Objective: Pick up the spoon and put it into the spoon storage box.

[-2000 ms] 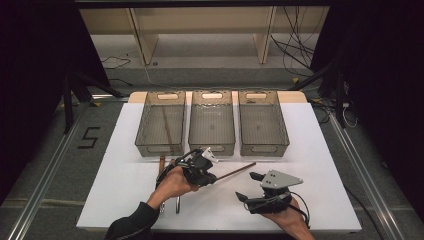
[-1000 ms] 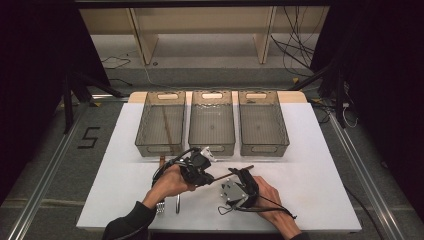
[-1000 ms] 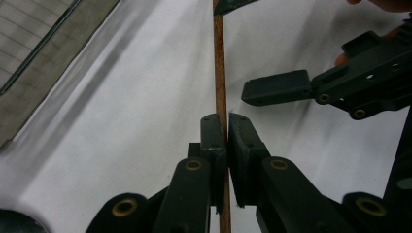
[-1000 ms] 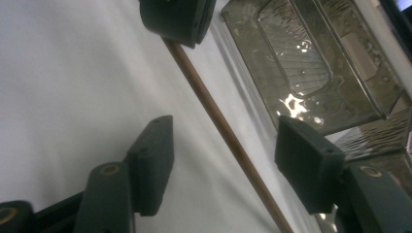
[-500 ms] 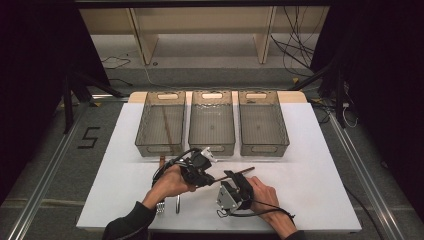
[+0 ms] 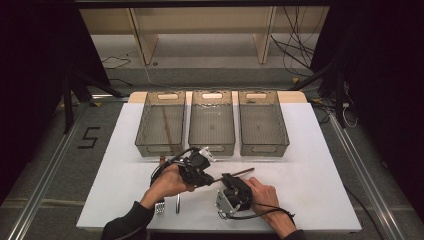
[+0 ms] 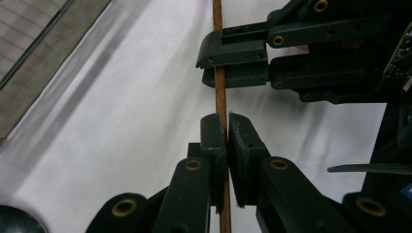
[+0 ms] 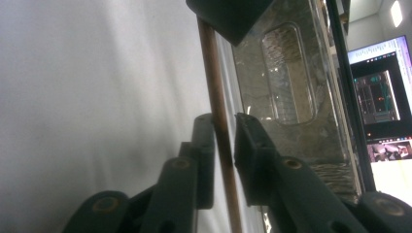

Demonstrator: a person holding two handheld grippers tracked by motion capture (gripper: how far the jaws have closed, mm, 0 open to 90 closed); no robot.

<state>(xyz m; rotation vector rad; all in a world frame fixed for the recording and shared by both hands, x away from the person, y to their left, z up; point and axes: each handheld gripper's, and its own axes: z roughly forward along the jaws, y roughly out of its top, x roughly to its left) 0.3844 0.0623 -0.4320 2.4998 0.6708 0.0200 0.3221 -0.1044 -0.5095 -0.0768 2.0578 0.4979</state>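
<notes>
- Mostly the wooden stick point(image 6: 235, 174) is hiding under both grippers near the tabletop's front edge, only its right end showing
- left gripper point(image 7: 224, 138) is clamping the stick
- right gripper point(image 8: 224, 127), jaws just closing, is pinching it too

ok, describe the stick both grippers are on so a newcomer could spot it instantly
On the white table, look just in front of the three clear bins. A thin brown stick is pinched by the left gripper and right gripper. Unlike the stick lying in the left bin, it is held outside the bins.
</notes>
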